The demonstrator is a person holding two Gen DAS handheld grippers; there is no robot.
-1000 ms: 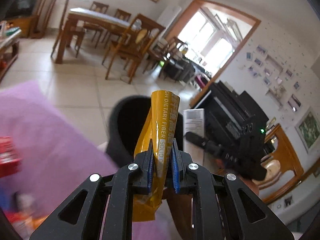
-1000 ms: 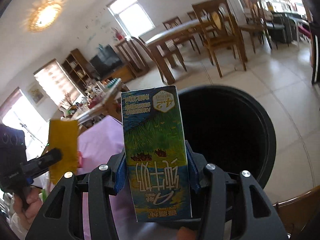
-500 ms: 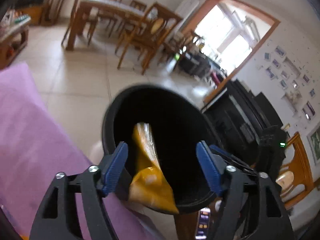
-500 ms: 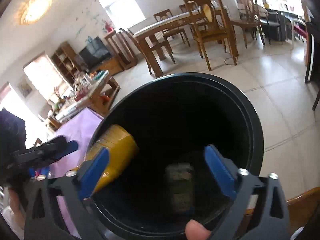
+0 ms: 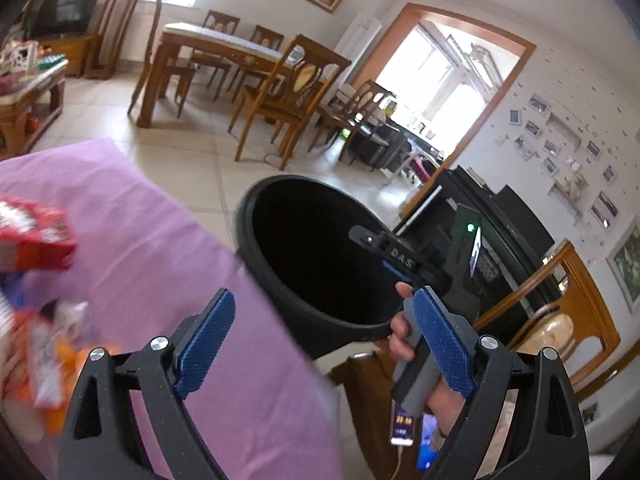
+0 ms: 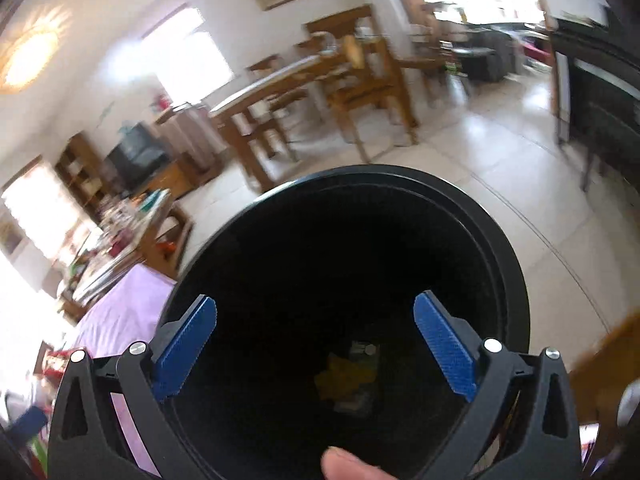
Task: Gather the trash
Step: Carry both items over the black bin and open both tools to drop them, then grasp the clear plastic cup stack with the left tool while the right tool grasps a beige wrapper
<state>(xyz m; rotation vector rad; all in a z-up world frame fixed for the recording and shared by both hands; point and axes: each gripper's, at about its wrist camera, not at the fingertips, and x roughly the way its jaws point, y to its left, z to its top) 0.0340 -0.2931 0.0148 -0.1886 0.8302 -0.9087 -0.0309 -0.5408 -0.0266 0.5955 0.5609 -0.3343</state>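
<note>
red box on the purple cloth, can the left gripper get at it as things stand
Probably yes. The left gripper is open and empty, and the red box lies uncovered on the purple cloth off to its left, with nothing between them. It would have to swing away from the bin.

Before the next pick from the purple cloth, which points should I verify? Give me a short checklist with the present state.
1. Left hand-held gripper open and empty: ok.
2. Right hand-held gripper open and empty: ok.
3. Yellow wrapper and carton inside the black bin: ok.
4. More trash on the purple cloth, such as the red box: ok.
5. Sharp view of the next item: not ok, blurred.
</note>
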